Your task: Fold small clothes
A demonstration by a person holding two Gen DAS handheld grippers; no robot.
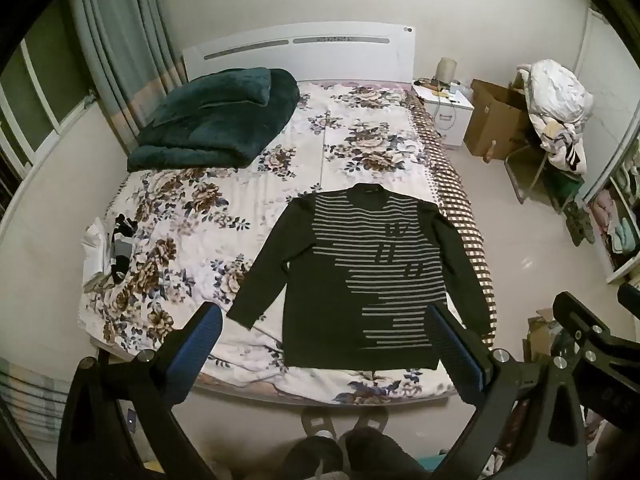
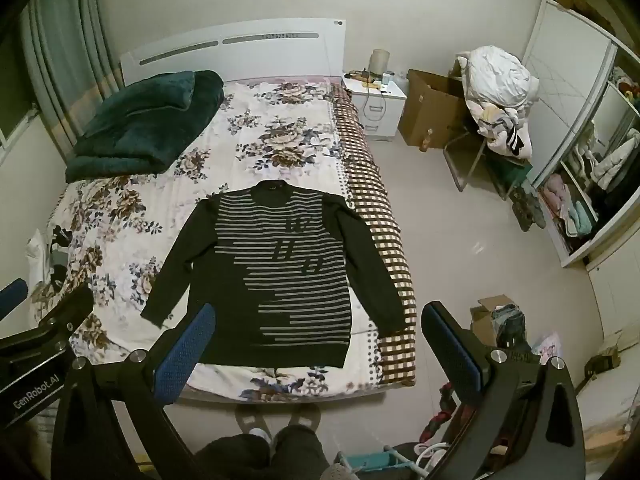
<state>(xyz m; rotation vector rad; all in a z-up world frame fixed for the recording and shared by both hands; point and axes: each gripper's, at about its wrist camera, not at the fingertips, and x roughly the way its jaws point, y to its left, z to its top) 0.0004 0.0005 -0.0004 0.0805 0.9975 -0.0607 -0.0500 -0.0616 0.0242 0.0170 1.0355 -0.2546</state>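
"GenRobot.AI" stands in white letters along the black body of the left gripper (image 2: 34, 390), seen at the lower left edge of the right wrist view. In the left wrist view, the right gripper (image 1: 612, 396) at the lower right edge carries pale characters too dark and cropped to read. The sweater (image 1: 372, 276) on the bed has dark letter-like marks set among its grey stripes, but they do not resolve into readable text. A small round mark sits on the headboard (image 1: 304, 56) at its upper right corner; it is illegible.

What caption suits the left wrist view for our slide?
Open left tool above a striped sweater laid flat on the floral bed.
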